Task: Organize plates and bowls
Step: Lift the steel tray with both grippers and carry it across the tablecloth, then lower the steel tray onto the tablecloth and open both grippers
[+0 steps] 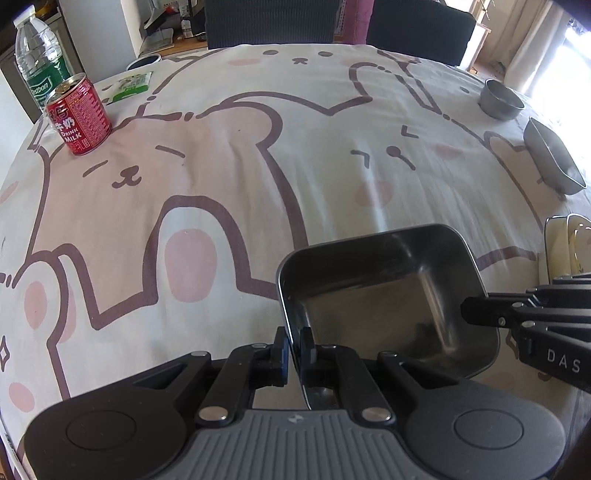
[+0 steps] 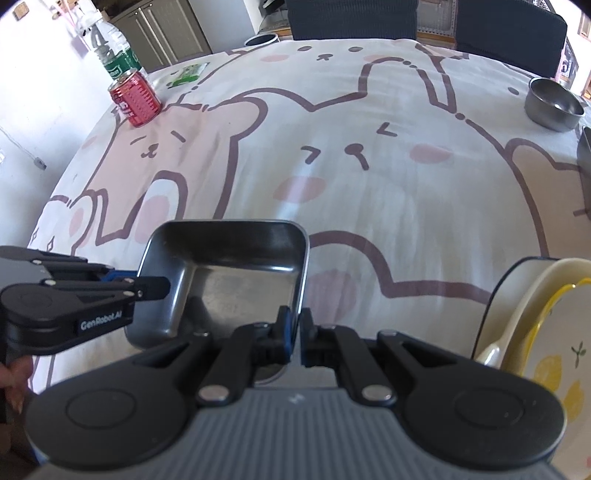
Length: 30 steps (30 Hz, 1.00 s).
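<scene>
- A square metal tray [image 1: 373, 295] sits low over the cartoon-bear tablecloth [image 1: 221, 166], near the front edge of the table, gripped on two opposite rims.
- The left gripper [image 1: 293, 350] has its jaws closed down tight on the tray's near-left rim; the thin metal edge runs up between the two blue pads [image 1: 283, 350].
- The right gripper [image 2: 294, 332] is clamped the same way on the tray's right-hand rim, the wall pinched between its narrow fingers [image 2: 282, 328].
- In the right wrist view the left gripper comes in from the left edge, its black finger lying over the tray's left rim; a bit of a hand [image 2: 14, 384] shows behind it.
- Whether the tray's bottom touches the cloth or hangs just above it cannot be told.
- Just to the right of the tray, a dark-rimmed holder [image 2: 495, 306] keeps cream and yellow-rimmed plates [image 2: 546, 332] standing on edge; one bears a lemon print.
- Further back on the right stand a round steel bowl [image 1: 500, 99] and, nearer, a second square metal dish [image 1: 550, 158], apart from each other.
- At the far left corner are a red milk can [image 1: 79, 114], a clear water bottle [image 1: 37, 55] behind it, and a green packet [image 1: 131, 85] lying flat beside them.
- Dark chairs [image 1: 273, 22] stand beyond the far side of the table.
</scene>
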Tool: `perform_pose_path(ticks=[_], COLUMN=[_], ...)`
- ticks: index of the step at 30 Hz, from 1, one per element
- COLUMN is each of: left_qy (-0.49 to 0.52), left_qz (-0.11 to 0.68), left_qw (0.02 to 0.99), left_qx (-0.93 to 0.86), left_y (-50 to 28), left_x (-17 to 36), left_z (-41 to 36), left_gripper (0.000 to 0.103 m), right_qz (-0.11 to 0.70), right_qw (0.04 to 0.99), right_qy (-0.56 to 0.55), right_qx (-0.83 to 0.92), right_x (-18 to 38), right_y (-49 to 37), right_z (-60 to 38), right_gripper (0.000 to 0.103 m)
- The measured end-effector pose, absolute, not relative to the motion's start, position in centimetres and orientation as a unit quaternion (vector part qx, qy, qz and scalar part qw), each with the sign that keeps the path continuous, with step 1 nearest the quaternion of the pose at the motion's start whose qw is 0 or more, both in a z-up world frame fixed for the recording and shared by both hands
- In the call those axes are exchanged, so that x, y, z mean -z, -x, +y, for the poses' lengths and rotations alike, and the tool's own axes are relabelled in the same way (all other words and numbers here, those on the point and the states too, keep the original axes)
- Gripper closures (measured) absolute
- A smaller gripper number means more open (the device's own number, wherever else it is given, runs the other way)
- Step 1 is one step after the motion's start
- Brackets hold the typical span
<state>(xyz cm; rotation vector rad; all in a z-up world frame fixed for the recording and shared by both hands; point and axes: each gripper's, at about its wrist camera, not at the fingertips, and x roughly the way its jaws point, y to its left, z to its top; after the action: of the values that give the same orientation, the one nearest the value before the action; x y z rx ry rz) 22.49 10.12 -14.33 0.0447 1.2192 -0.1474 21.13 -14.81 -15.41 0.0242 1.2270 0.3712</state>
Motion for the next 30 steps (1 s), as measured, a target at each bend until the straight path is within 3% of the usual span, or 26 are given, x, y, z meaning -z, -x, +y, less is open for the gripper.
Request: perform_pose_path(ticks=[16,20,22,30], left_qy=[-0.023,-0.019,-0.018,-0.019], left_qz=[0.568,0.569,0.569,0.565], left_qw=[0.819,0.819,0.819,0.822], left_qx=[0.072,0.074,0.072,0.069], left_y=[-22.6,-22.6,-22.5,-21.7], left_x=[14.5,14.5,14.3,13.4], left_z=[10.0,10.1,10.2,10.6], left_gripper=[0.097,0.094,0.086,0.063], right_qz=[0.579,0.576,0.575,0.558], right_qw=[0.798,0.798,0.799,0.809], right_qy=[-0.011,-0.011,-0.015,-0.027], right_qx=[-0.170,-0.173,-0.175,-0.183], right_x=[15.5,15.6,15.5,14.7], right_y=[-21.0,-21.0,-20.9,-20.6], right_z=[-14.7,-14.8,-14.9,-15.4], right_gripper=[0.097,0.095,0.094,0.062])
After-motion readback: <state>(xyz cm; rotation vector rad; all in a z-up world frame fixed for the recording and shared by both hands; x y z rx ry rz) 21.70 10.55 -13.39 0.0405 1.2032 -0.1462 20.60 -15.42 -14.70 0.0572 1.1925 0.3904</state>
